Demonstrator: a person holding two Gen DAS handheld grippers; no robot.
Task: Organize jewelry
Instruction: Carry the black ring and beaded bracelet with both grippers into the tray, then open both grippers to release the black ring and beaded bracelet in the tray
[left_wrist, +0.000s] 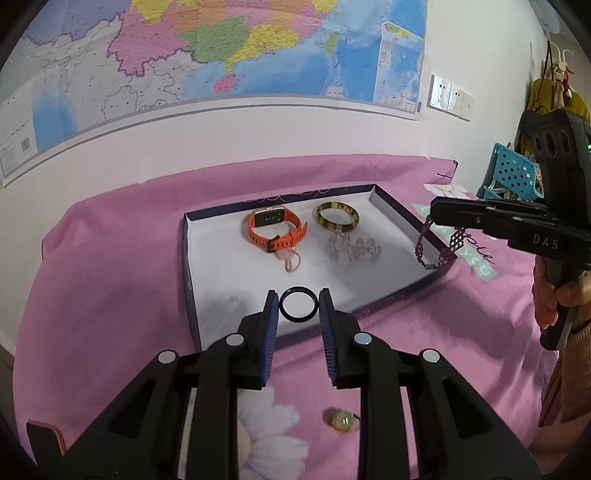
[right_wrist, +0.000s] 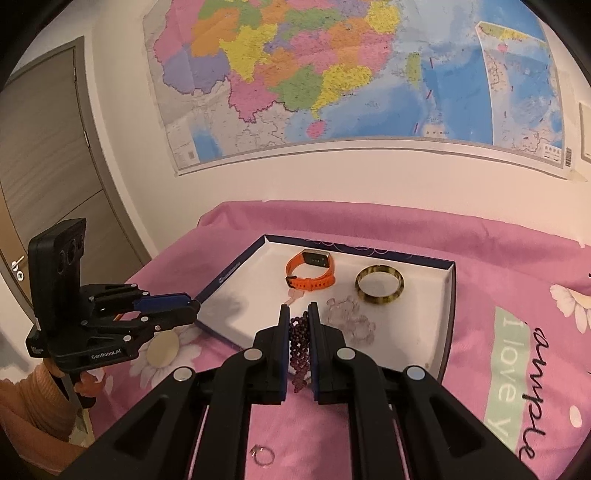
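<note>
A shallow white tray (left_wrist: 192, 258) with dark blue walls lies on the pink cloth. It holds an orange watch (left_wrist: 275, 230), a tortoiseshell bangle (left_wrist: 336, 219), a clear bead bracelet (left_wrist: 354, 249) and a pale pink ring (left_wrist: 291, 260). A black ring (left_wrist: 298, 303) lies in the tray's near edge, between the fingers of my open left gripper (left_wrist: 298, 306). My right gripper (right_wrist: 298, 325) is shut on a purple beaded bracelet (right_wrist: 299, 343), which hangs over the tray's right wall (left_wrist: 439, 245). The tray (right_wrist: 447, 295) also shows in the right wrist view.
A gold ring with a pale stone (left_wrist: 341, 421) lies on the pink flowered cloth (left_wrist: 110, 314) below my left gripper. A small silver ring (right_wrist: 263, 456) lies on the cloth under my right gripper. A map hangs on the wall; a blue crate (left_wrist: 511, 173) stands at the far right.
</note>
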